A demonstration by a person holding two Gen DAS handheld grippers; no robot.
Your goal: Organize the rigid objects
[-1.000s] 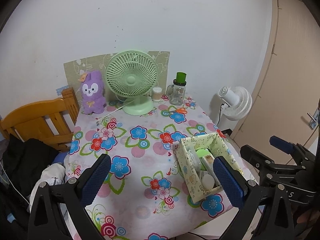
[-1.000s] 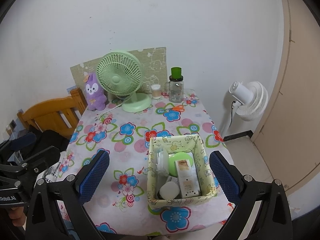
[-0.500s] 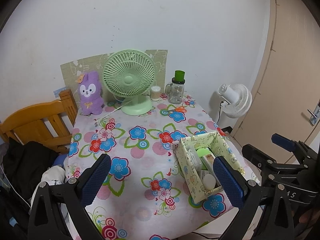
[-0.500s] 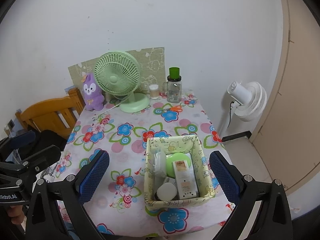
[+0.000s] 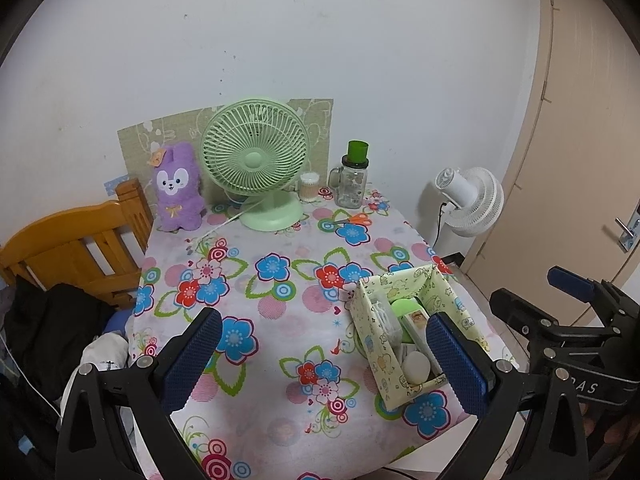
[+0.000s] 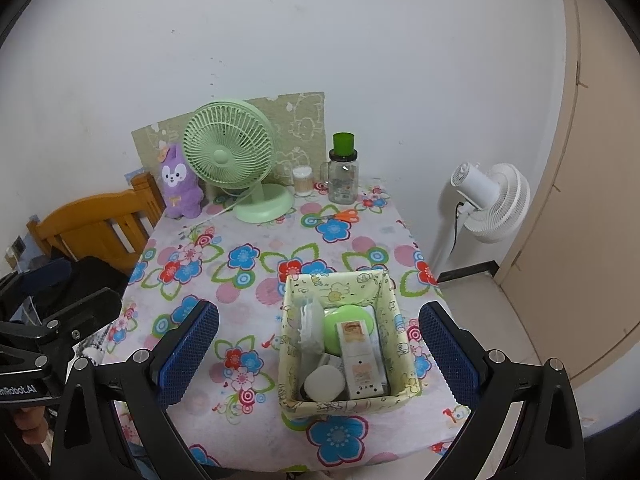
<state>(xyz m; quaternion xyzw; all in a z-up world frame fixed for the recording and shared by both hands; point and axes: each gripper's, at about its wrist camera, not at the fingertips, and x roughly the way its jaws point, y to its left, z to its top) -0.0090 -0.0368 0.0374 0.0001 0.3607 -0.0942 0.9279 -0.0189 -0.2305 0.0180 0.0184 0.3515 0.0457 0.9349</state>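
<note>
The yellow patterned storage box (image 6: 344, 402) sits near the table's (image 6: 256, 248) front right edge, its contents crowded and partly hidden; one is perhaps a white jar. Both the left gripper (image 5: 325, 358) and right gripper (image 6: 318, 354) hang wide apart, empty, slightly farther back than before.

You are in a home room. Floral-cloth table (image 6: 280, 240) against a white wall: plush rabbit (image 6: 179, 184), desk fan (image 6: 230, 156). Wooden bed frame (image 5: 72, 240), door (image 5: 580, 160) beside.
</note>
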